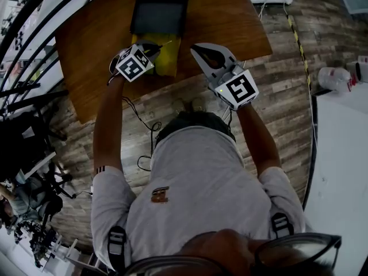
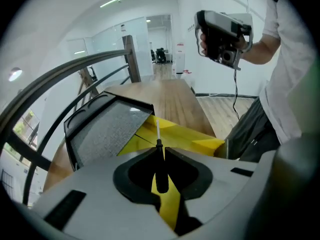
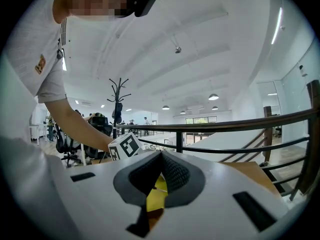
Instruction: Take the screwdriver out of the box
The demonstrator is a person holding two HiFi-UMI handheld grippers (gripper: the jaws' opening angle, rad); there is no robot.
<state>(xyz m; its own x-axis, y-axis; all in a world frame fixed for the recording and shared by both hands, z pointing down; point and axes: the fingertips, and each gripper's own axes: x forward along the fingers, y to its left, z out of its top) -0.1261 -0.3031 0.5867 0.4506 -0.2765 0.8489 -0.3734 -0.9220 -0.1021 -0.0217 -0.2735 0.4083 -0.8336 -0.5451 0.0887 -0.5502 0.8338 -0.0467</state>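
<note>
A yellow box (image 1: 167, 61) (image 2: 186, 136) lies on the wooden table (image 1: 230, 22), its black lid (image 1: 160, 7) (image 2: 106, 129) swung open and showing grey foam. My left gripper (image 1: 154, 49) (image 2: 160, 151) hangs over the box, pointing steeply down, shut on the screwdriver (image 2: 159, 170). The black handle is pinched between the pads and the thin pale shaft sticks out past the tips, above the box. My right gripper (image 1: 198, 49) (image 3: 161, 154) is held level just right of the box, jaws closed together with nothing in them. It also shows in the left gripper view (image 2: 222, 31).
A dark curved railing (image 2: 75, 71) runs along the table's left side, with chairs and stands beyond it. A white tabletop (image 1: 339, 154) and a white jug (image 1: 333, 78) sit at the right. Wood-look floor (image 1: 287, 79) surrounds the table.
</note>
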